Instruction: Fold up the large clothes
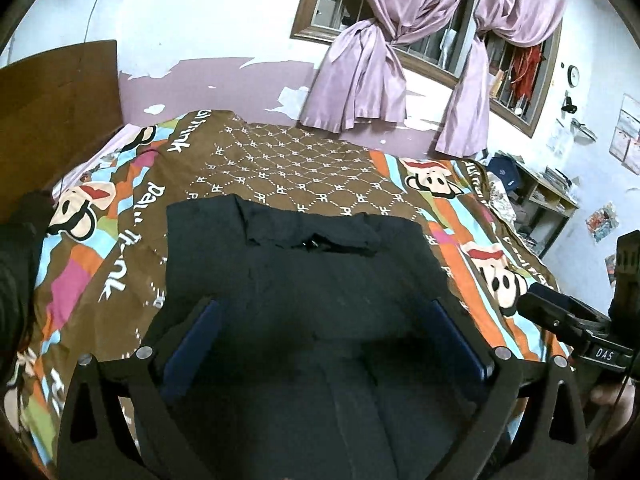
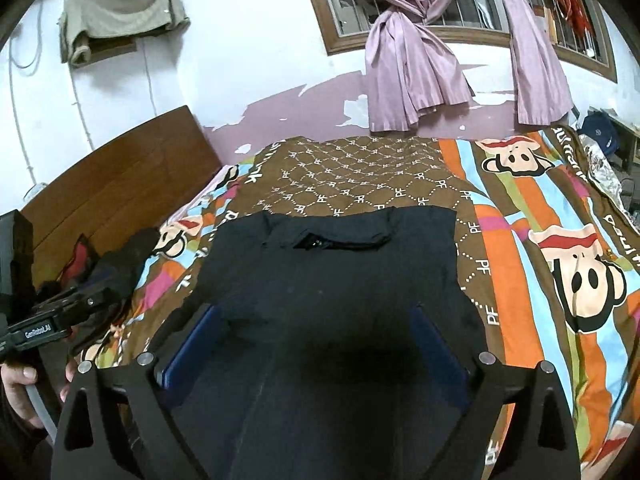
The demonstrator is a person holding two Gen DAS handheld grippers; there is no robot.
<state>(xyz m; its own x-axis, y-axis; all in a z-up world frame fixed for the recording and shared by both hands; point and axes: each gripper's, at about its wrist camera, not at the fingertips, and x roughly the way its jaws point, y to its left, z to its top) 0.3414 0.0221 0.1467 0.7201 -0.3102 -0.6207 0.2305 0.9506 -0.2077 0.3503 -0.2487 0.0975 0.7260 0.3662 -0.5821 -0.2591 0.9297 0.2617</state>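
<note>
Both two-finger grippers stand with jaws spread wide and nothing between them. Left gripper: black frame filling the lower part of the left wrist view, blue pads on the inner finger faces, fingers hovering over dark cloth without clamping it. Right gripper: same build, lower part of the right wrist view, equally spread and holding nothing.

Bed cover: a brown quilted sheet with a white lattice print, bordered by orange, blue and green stripes with cartoon monkey faces. It fills the middle of both views.

Large dark navy garment: lies flat on the bed cover in the centre and lower centre of each view, its collar end with a small opening toward the far edge. Its near part runs under both grippers.

Lilac curtains: knotted, hanging before a barred, wood-framed window at the upper right of the frame.

Brown wooden headboard: left side of both views.

Olive cloth: draped on a wall fixture, upper left of the right wrist view.

Round wall clock: far right of the left wrist view.
</note>
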